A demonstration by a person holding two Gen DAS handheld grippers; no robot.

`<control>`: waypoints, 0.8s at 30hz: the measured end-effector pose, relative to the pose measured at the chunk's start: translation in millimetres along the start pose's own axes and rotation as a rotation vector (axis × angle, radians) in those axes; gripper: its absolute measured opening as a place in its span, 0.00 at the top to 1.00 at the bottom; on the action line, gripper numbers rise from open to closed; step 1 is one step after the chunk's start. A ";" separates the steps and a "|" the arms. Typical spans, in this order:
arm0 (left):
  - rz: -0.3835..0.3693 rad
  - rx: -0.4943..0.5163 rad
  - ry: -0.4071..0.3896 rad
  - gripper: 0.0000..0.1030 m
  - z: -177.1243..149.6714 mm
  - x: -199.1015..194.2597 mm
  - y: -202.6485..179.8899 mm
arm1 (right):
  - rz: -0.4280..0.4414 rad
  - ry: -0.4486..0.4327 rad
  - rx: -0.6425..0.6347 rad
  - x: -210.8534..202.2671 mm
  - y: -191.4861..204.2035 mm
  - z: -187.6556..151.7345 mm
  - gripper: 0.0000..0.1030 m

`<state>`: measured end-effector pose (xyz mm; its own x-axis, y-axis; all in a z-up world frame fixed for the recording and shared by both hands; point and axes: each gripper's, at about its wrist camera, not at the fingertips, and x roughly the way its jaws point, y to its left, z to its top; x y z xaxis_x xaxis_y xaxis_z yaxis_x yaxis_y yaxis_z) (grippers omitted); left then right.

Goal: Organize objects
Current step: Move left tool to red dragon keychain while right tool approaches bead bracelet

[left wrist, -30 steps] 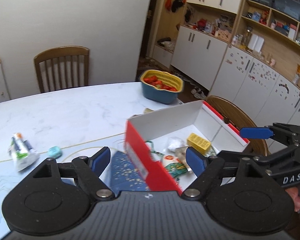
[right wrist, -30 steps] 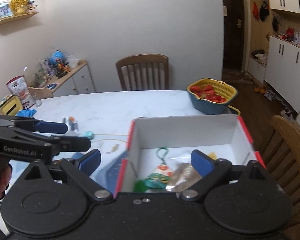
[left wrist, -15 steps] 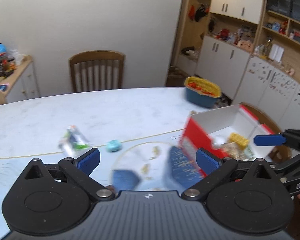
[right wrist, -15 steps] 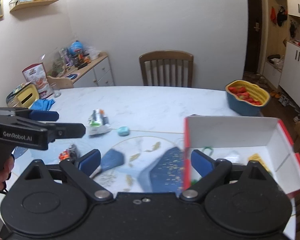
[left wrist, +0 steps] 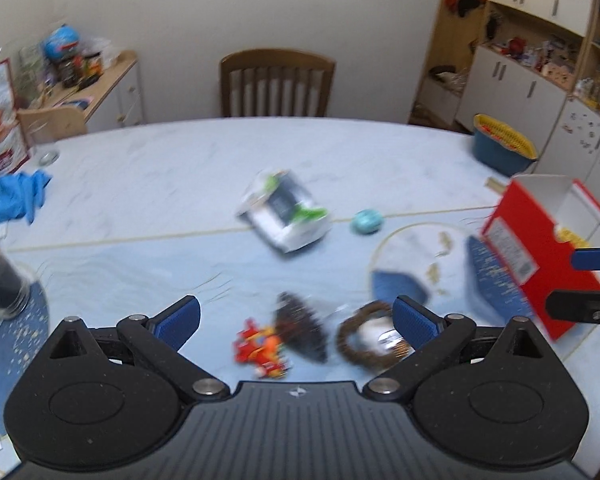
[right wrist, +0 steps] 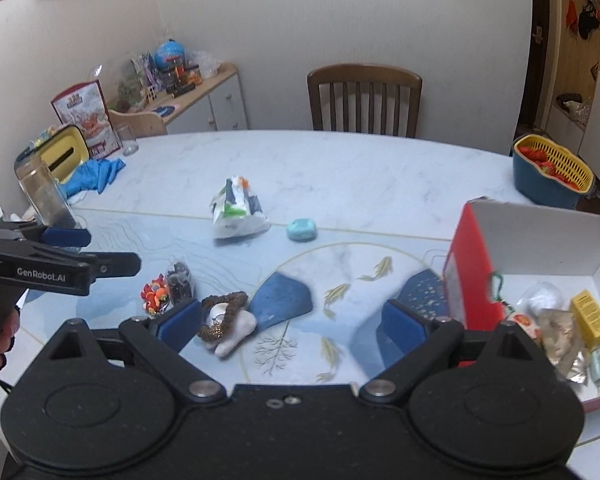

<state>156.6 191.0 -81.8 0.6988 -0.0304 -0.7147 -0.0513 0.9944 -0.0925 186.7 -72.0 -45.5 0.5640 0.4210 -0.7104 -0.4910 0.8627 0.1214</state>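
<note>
I had both tools apart and empty — left tool over the red toy, next pick for the box.

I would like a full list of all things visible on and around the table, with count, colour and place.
White marble-pattern table: one, under everything.
Red cardboard box with white inside: one, right side, holds small items.
White-green plastic packet: one, table centre.
Teal oval soap-like piece: one, right of the packet.
Brown bead bracelet: one, on a white lump, near edge.
Small dark packet: one, left of the bracelet.
Red-orange toy: one, beside the dark packet.
Blue basket with yellow strainer: one, far right.
Blue cloth: one, left.
Wooden chair: one, behind the table.
Left gripper: open.
Right gripper: open.
</note>
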 end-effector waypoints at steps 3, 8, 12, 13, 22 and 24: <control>0.024 -0.019 0.023 0.00 -9.0 13.5 14.7 | -0.003 0.025 -0.005 13.5 8.7 -1.0 0.07; 0.062 -0.049 0.081 0.00 -24.6 40.4 30.5 | -0.014 0.062 -0.022 37.3 21.9 1.4 0.08; 0.078 -0.022 0.106 0.00 -34.6 56.4 35.5 | -0.015 0.093 -0.040 55.3 31.3 1.2 0.12; 0.081 -0.018 0.109 0.00 -36.6 59.9 37.2 | -0.017 0.101 -0.047 59.8 33.6 1.1 0.13; 0.046 0.008 0.092 0.00 -44.0 74.6 40.9 | -0.023 0.140 -0.082 92.8 47.3 4.9 0.26; 0.043 0.016 0.080 0.00 -44.6 75.4 39.6 | -0.028 0.151 -0.092 99.2 49.6 4.0 0.29</control>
<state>175.5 223.5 -170.3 0.6366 0.0054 -0.7711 -0.0682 0.9965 -0.0493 220.9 13.7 -107.2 0.4758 0.3445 -0.8093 -0.5388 0.8414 0.0414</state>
